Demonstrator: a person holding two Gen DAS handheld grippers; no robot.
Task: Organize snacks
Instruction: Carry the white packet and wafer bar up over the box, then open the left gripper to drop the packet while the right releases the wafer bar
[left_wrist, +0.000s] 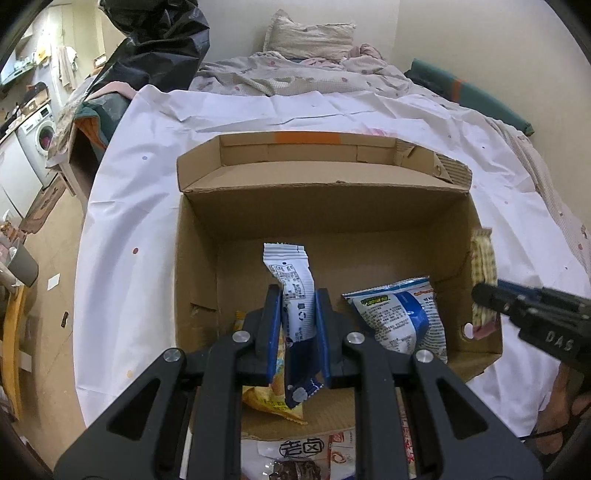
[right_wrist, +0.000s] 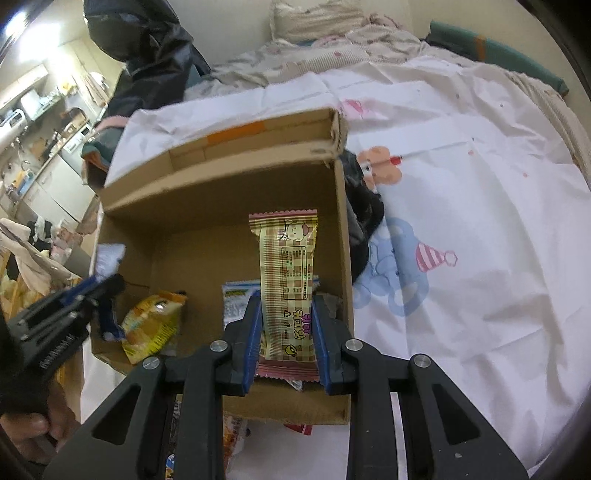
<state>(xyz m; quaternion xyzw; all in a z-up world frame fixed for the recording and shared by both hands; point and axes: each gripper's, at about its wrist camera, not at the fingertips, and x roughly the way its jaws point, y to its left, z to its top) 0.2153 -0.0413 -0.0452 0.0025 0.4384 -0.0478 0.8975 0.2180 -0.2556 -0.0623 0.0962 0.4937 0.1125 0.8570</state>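
Both claws are clamped on snacks over the open brown cardboard box mid-frame. The left gripper pinches a white and blue foil snack packet upright, while the right gripper squeezes a beige plaid wafer bar wrapper. A yellow chip bag and a blue-white snack pouch lie on the box floor, lower half of frame

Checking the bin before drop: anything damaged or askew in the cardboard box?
Mostly minor. The cardboard box has a torn, ragged far-right flap corner. Inside, the blue-white snack bag leans against the right wall rather than lying flat. Nothing spilled.
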